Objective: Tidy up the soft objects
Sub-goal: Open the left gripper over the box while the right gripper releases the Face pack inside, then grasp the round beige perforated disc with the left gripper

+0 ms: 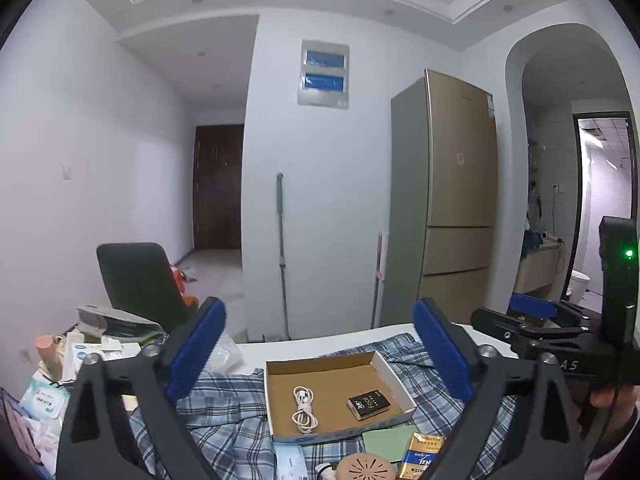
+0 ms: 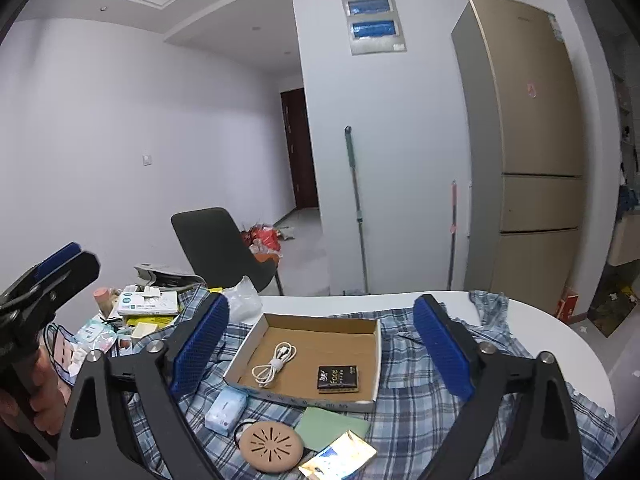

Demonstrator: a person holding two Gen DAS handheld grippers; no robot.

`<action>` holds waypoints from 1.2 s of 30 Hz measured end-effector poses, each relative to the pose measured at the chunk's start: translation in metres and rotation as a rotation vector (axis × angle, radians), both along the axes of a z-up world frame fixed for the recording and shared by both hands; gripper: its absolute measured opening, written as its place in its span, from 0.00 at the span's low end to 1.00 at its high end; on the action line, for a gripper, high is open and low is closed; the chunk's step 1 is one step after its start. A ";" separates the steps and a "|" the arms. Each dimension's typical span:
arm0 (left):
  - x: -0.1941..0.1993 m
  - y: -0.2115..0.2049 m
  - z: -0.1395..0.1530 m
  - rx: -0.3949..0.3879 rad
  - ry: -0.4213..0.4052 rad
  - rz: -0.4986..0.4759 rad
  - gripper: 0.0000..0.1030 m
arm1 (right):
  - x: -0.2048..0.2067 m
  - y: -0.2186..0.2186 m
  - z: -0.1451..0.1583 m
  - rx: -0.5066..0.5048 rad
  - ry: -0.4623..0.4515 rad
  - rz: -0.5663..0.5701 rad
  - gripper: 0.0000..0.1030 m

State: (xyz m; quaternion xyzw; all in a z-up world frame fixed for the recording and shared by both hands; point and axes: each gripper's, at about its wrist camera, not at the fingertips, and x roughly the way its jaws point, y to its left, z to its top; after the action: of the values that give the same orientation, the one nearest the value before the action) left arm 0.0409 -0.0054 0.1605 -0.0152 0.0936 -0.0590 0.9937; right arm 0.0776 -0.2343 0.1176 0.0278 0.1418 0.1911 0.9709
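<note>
Both tools hover above the table and hold nothing. The left gripper has its blue pads spread wide, and the right gripper is spread wide in the same way.

The main soft thing is the blue and white checked cotton shirt, which lies crumpled over the white round table. On top of it, at the middle, sits the shallow open cardboard tray with a white rim. Inside the tray are a coiled white charging cable and a small black box with the word "Face". At 6 o'clock from the tray lie a flat green paper square, a round beige disc with slits and a shiny gold and blue packet. A soft blue tissue pack lies at 7 o'clock, just beside the tray.

I judge that the work has not really begun. The shirt cannot be folded well while hard things press on it, so the tray and small items should probably be cleared first. Alternatively, the tissue pack is free and easy to pinch across its short side. A risk: pulling the cloth now may tip the tray.
</note>
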 end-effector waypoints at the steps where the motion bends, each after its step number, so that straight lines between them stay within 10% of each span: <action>1: -0.006 -0.001 0.000 0.002 -0.010 0.006 1.00 | -0.006 -0.001 -0.002 -0.004 -0.004 -0.011 0.94; 26: -0.043 -0.001 -0.081 -0.021 0.066 -0.034 1.00 | -0.021 -0.040 -0.107 -0.058 0.128 -0.192 0.99; 36: -0.022 0.001 -0.132 0.008 0.215 -0.031 1.00 | -0.007 -0.033 -0.119 -0.087 0.159 -0.163 0.99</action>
State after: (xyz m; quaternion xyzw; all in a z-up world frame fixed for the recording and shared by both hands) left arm 0.0186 -0.0047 0.0283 -0.0161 0.2004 -0.0721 0.9769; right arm 0.0708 -0.2668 -0.0019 0.0119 0.2237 0.1026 0.9692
